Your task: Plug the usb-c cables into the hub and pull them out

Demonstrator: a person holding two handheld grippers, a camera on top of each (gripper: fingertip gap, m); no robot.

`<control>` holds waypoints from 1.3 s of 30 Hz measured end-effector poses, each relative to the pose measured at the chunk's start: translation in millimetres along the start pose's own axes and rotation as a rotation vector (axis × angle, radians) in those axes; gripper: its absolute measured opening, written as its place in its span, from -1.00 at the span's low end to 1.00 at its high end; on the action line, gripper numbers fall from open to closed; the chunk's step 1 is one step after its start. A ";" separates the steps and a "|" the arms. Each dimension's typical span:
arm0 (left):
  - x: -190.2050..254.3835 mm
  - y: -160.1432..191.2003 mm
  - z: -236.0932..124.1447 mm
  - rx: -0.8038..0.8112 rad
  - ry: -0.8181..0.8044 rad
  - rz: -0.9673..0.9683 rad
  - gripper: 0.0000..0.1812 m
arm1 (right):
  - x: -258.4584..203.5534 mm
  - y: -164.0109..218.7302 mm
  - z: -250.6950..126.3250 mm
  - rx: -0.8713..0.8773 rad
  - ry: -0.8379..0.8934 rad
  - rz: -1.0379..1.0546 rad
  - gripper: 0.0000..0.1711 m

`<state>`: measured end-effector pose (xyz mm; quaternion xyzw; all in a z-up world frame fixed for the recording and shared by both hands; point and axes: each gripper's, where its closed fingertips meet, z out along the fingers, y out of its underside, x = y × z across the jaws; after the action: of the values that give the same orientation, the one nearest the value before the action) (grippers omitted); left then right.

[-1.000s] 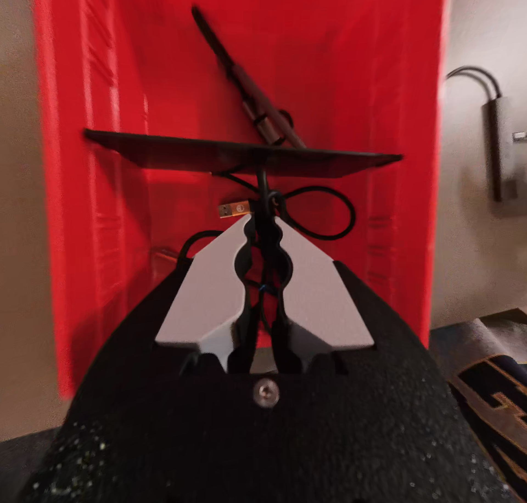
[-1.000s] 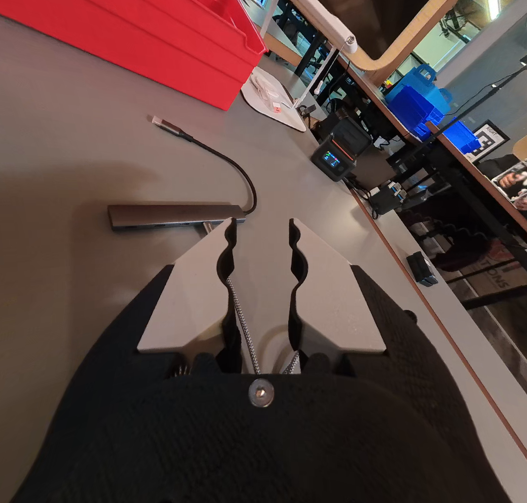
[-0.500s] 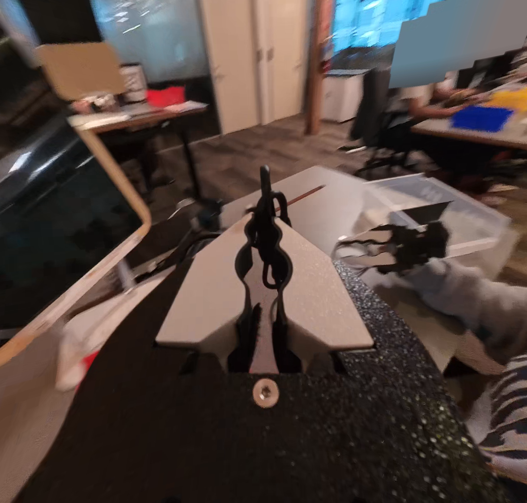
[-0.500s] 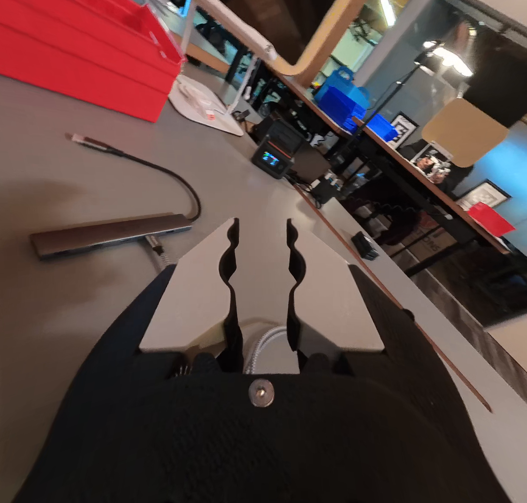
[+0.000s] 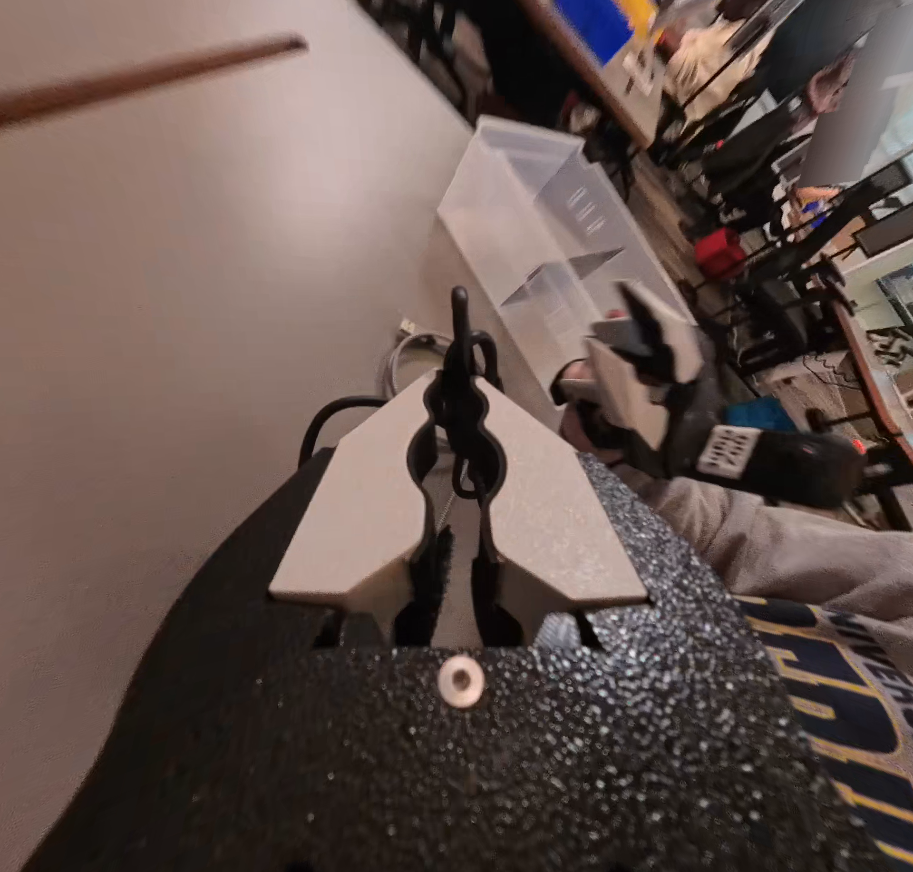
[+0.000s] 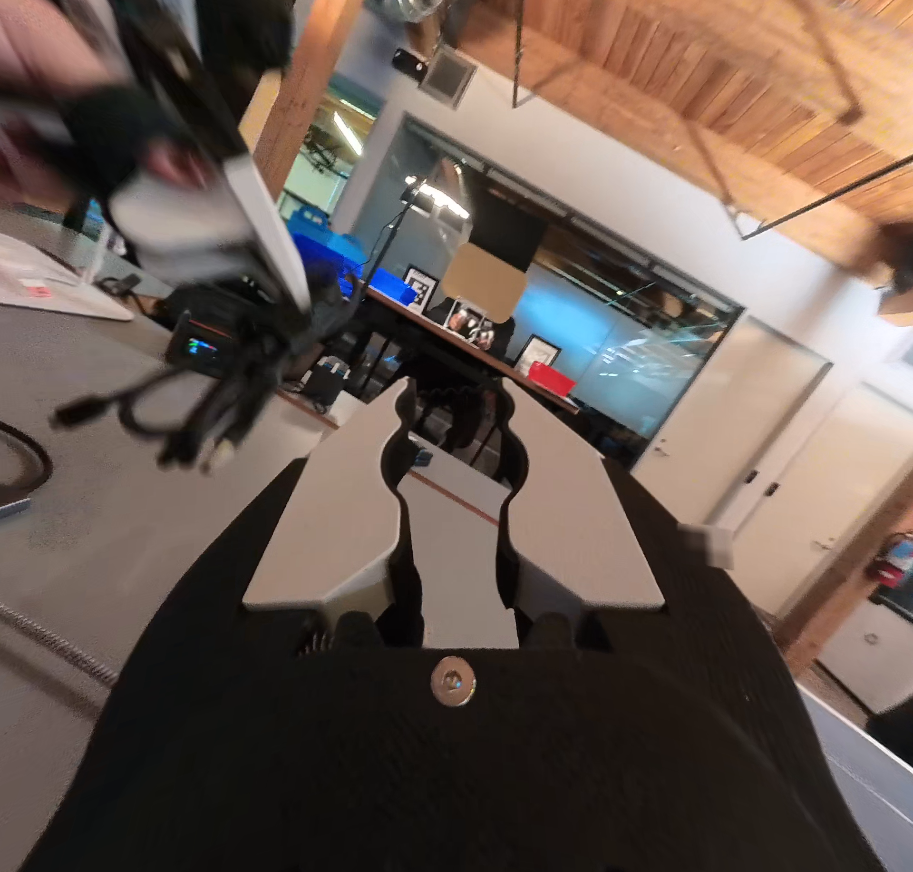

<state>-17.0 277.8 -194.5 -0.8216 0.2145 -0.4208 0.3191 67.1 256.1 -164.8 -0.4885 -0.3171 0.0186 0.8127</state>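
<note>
Thin black usb-c cable bundle (image 5: 462,403) is clamped in the left gripper (image 5: 459,383), held above the beige tabletop (image 5: 197,255), just left of the clear plastic bin (image 5: 538,196). Right gripper (image 6: 452,403) is beside the bin, jaws apart, empty. Hub not in view. Looks like the fetch step; next: bring the cable to the hub, expose one plug, align it.

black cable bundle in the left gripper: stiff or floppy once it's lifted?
Probably floppy: in the right wrist view the black cable bundle droops in loose loops and ends below the left gripper. Likely light, since a fingertip pinch carries it. The dangling ends may swing and snag; the blur hides detail.
</note>
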 end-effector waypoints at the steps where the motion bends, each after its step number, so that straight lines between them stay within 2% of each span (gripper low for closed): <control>1: -9.5 4.6 18.1 -0.041 -0.003 -0.026 -0.94 | 1.2 -0.2 -0.4 0.006 0.012 -0.011 -0.65; 6: -43.9 22.0 80.0 -0.155 -0.037 -0.093 -0.92 | -4.3 7.7 1.9 -0.018 0.001 -0.038 -0.66; 8: -50.4 24.9 91.7 -0.151 -0.029 -0.084 -0.85 | -6.2 10.4 2.6 -0.026 -0.013 -0.023 -0.67; 9: -50.8 24.5 92.5 -0.135 -0.019 -0.087 -0.69 | -7.2 11.8 3.1 -0.032 -0.019 -0.017 -0.67; 10: -49.1 23.4 89.5 -0.112 -0.004 -0.090 -0.53 | -8.4 13.1 3.7 -0.038 -0.027 -0.012 -0.67; 11: -45.6 20.9 82.8 -0.078 0.015 -0.078 -0.48 | -9.9 13.6 4.2 -0.042 -0.036 -0.007 -0.67; 15: -38.4 21.1 27.1 0.065 -0.041 0.046 -0.42 | -20.1 9.4 4.6 -0.033 -0.091 -0.006 -0.66; 19: -30.9 58.8 -28.5 0.108 -0.193 0.276 -0.46 | -44.3 6.3 5.5 -0.038 -0.220 -0.013 -0.62; 22: -32.9 93.0 -52.7 0.093 -0.297 0.368 -0.47 | -85.4 9.0 -0.1 -0.087 -0.466 0.035 -0.61; 25: -40.6 108.7 -69.9 0.159 -0.402 0.477 -0.48 | -124.6 19.1 -11.3 -0.176 -0.676 0.032 -0.59; 29: -46.5 113.4 -87.4 0.325 -0.516 0.608 -0.46 | -159.8 39.0 -17.5 -0.280 -0.855 -0.032 -0.63; 34: -45.2 104.5 -94.5 0.365 -0.563 0.681 -0.47 | -179.0 61.9 15.3 -0.442 -1.015 -0.053 -0.60; 39: -46.8 110.5 -87.4 0.315 -0.563 0.715 -0.47 | -199.4 86.4 46.3 -0.642 -1.205 0.004 -0.54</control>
<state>-124.6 199.1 -259.7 -0.7200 0.3223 -0.0731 0.6102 -92.6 269.6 -318.7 -0.6101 -0.7032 0.1942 0.3091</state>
